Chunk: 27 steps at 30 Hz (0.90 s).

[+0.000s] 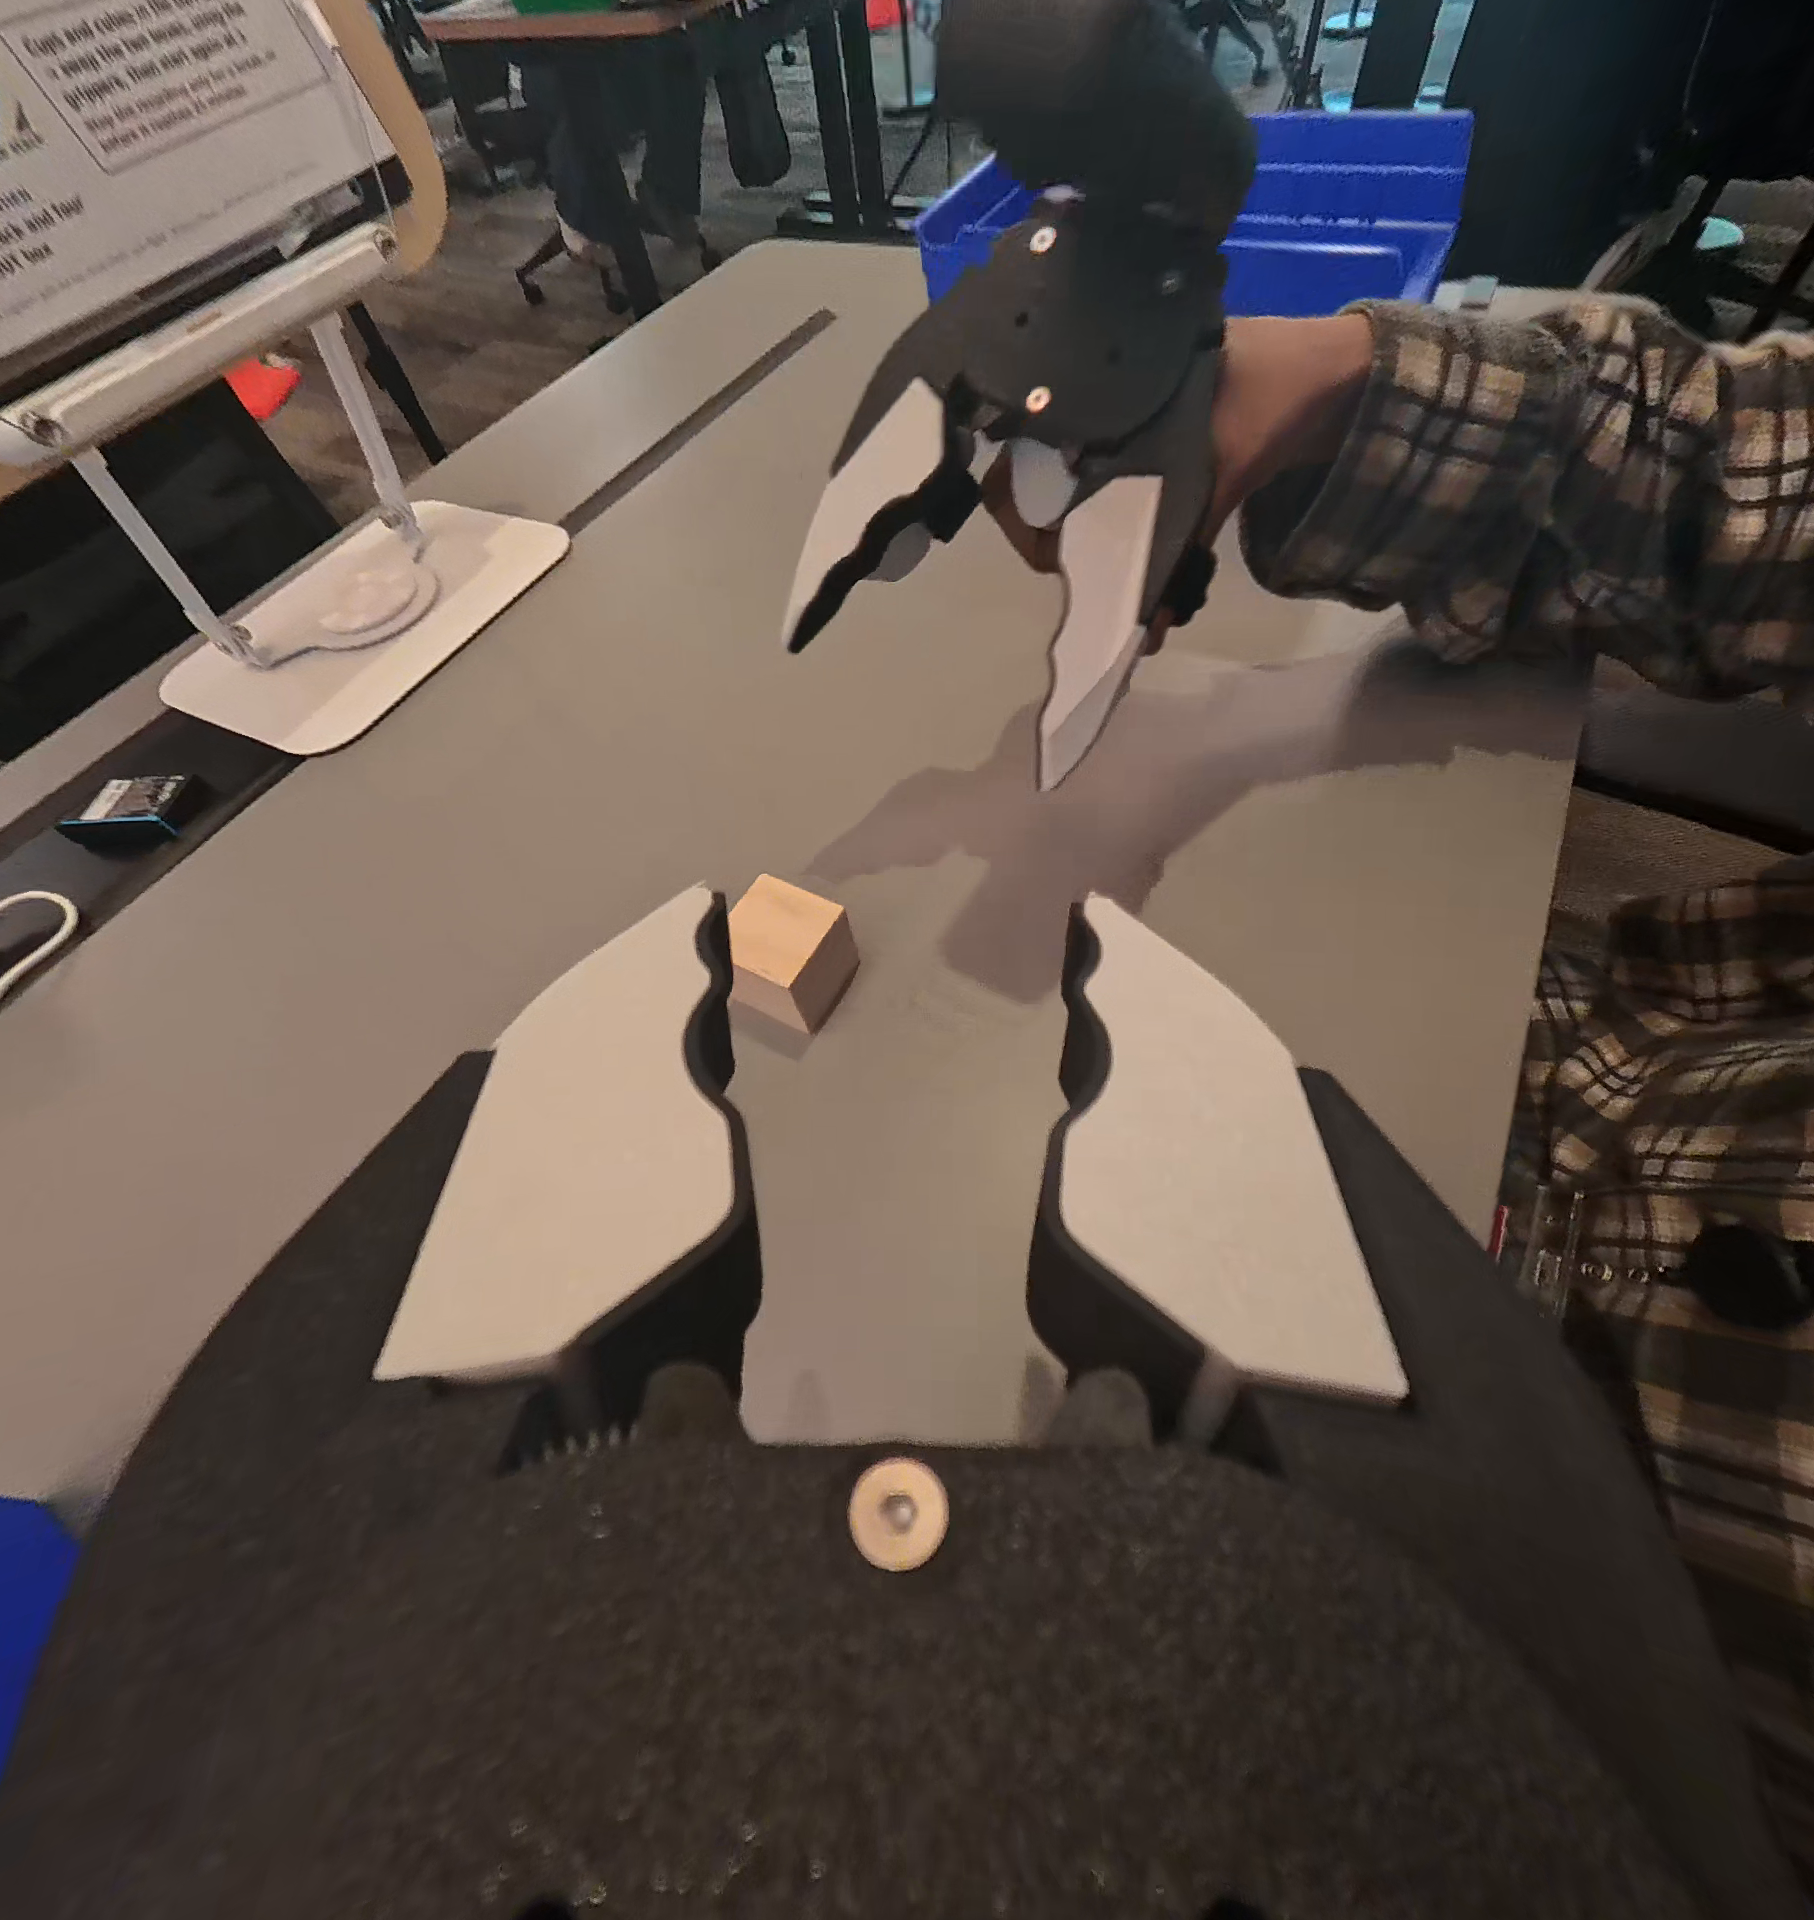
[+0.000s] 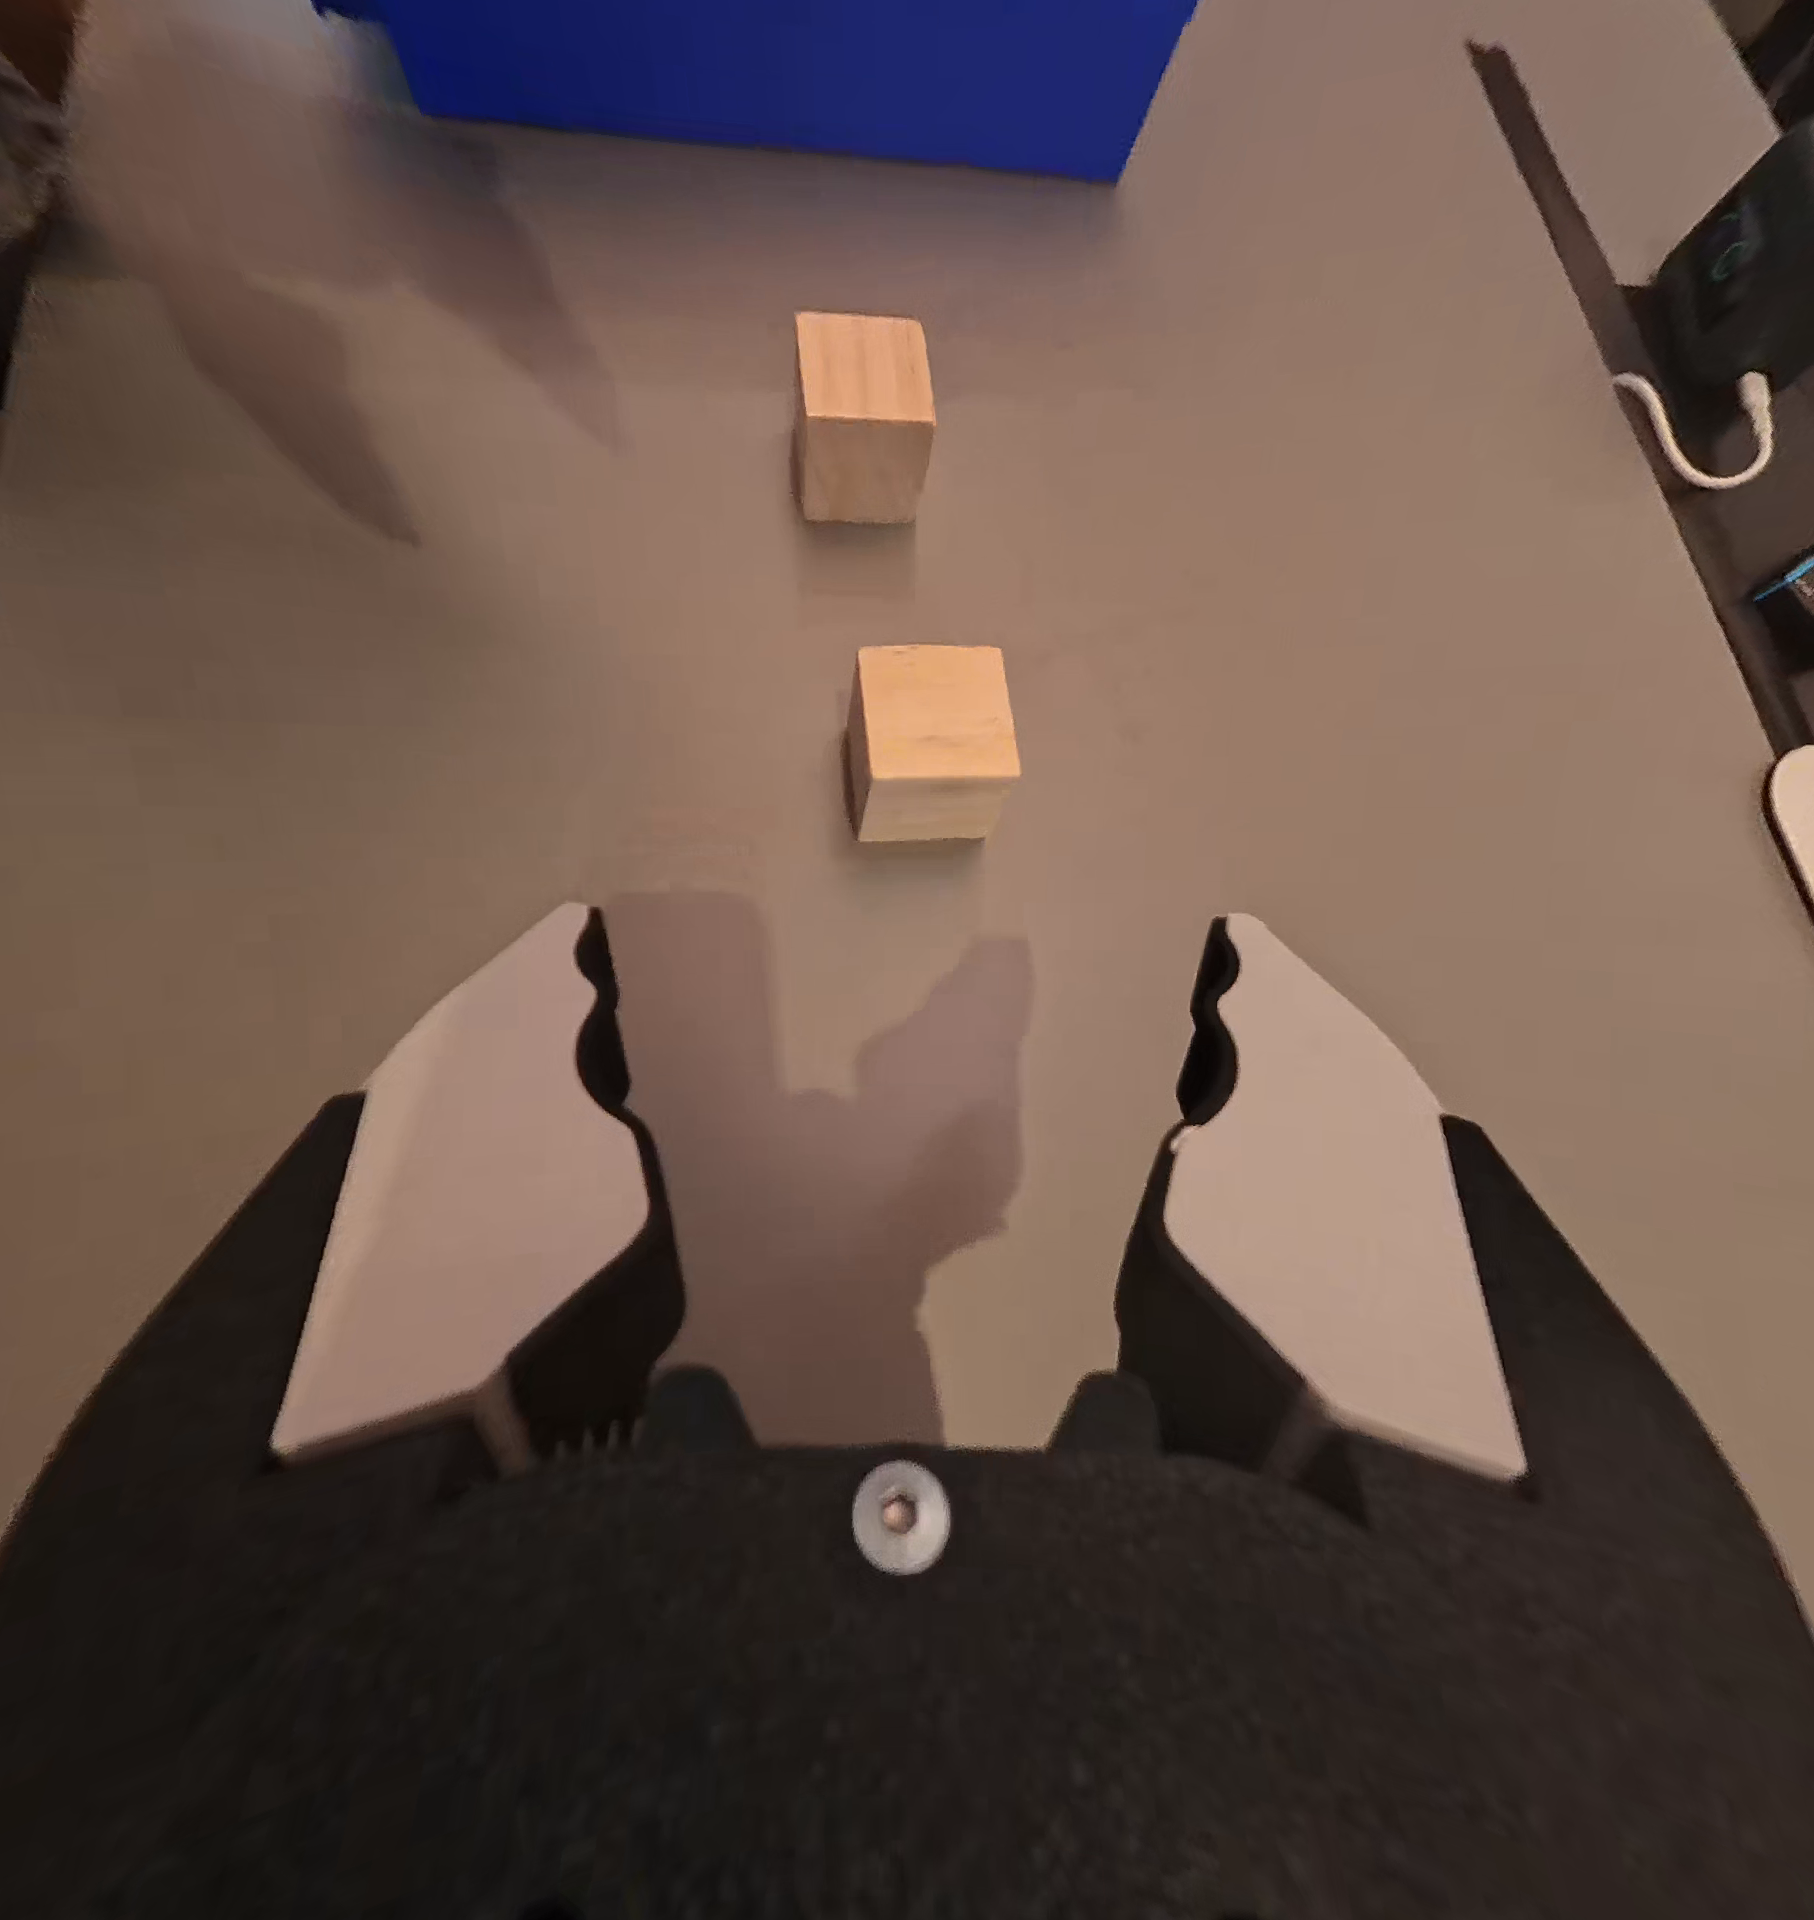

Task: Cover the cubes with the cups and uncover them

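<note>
A: We have both tools spread wide and empty. Our left gripper [image 1: 887,914] hangs low over the grey table [image 1: 467,935], with one wooden cube [image 1: 791,951] just inside its left finger. Our right gripper [image 2: 903,925] hovers above the table, holding nothing, and two cubes lie ahead of it: the near cube [image 2: 932,740] and the far cube [image 2: 863,416], in a line and apart from each other.

B: And the cups? We see none in either view, so our guess is that they wait in the blue bin [image 2: 778,73] (the bin's inside is hidden from us).

A: Then, as we judge it, the step is fetching a cup. We should take it by the wall, keep it level, rim down, and lower it squarely so the rim doesn't clip a cube's edge and push the cube aside.

B: The right wrist view alone shows both cubes at once. The left wrist view alone shows the right gripper from outside, with the plaid sleeve [image 1: 1557,468] behind it, and a tablet stand [image 1: 363,623] at the table's far side.
</note>
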Motion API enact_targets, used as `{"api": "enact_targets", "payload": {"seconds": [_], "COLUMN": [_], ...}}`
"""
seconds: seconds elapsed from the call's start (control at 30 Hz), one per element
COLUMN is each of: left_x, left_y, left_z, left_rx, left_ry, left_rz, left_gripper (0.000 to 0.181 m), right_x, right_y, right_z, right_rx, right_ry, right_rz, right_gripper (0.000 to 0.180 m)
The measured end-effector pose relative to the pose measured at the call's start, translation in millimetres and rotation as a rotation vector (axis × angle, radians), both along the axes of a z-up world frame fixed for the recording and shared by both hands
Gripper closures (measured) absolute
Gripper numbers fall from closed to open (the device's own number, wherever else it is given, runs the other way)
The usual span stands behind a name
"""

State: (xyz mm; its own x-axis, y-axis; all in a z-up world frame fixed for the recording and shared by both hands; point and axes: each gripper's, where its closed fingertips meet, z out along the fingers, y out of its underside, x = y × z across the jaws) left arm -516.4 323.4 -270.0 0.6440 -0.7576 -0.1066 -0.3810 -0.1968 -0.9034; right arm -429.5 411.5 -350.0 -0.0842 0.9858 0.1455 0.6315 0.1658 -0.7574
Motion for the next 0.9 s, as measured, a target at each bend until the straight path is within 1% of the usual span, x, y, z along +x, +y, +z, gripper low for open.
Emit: {"api": "enact_targets", "payload": {"seconds": [0.1,0.2,0.27,0.33,0.43,0.57,0.67,0.83,0.87,0.9], "left_x": [0.6,9.5,13.5,15.1,16.2,20.0,17.7,11.9,11.9,12.7], "left_y": [13.1,25.0,34.6,45.7,61.8,77.8,86.3,96.7,97.4,97.6], "left_z": [-11.4,-19.1,-28.7,-41.0,-61.3,-87.3,-106.9,-135.1,-139.3,-142.9], "left_rx": [-0.019,-0.050,-0.080,-0.101,-0.169,-0.285,-0.347,-0.436,-0.451,-0.465], "left_ry": [0.020,0.022,0.086,0.190,0.337,0.479,0.585,0.679,0.688,0.690], "left_rz": [-0.023,-0.092,-0.127,-0.155,-0.191,-0.250,-0.268,-0.260,-0.264,-0.272], "left_gripper": [0.120,0.119,0.117,0.115,0.110,0.105,0.104,0.104,0.106,0.112], "right_x": [14.8,25.8,30.9,35.2,41.3,50.1,52.0,51.6,51.3,50.7], "right_y": [-3.6,-7.2,-10.2,-14.3,-16.1,-11.6,-9.7,-10.6,-11.0,-11.2], "right_z": [-5.5,-6.3,-4.1,-0.4,-0.2,-10.8,-12.2,-13.5,-13.9,-14.3], "right_rx": [-0.015,-0.054,-0.085,-0.099,-0.089,-0.076,-0.102,-0.088,-0.083,-0.078], "right_ry": [0.084,0.162,0.201,0.231,0.230,0.184,0.191,0.181,0.177,0.175], "right_rz": [0.028,0.063,0.083,0.109,0.123,0.121,0.119,0.119,0.120,0.119], "right_gripper": [0.075,0.075,0.075,0.076,0.079,0.083,0.089,0.088,0.088,0.088]}}
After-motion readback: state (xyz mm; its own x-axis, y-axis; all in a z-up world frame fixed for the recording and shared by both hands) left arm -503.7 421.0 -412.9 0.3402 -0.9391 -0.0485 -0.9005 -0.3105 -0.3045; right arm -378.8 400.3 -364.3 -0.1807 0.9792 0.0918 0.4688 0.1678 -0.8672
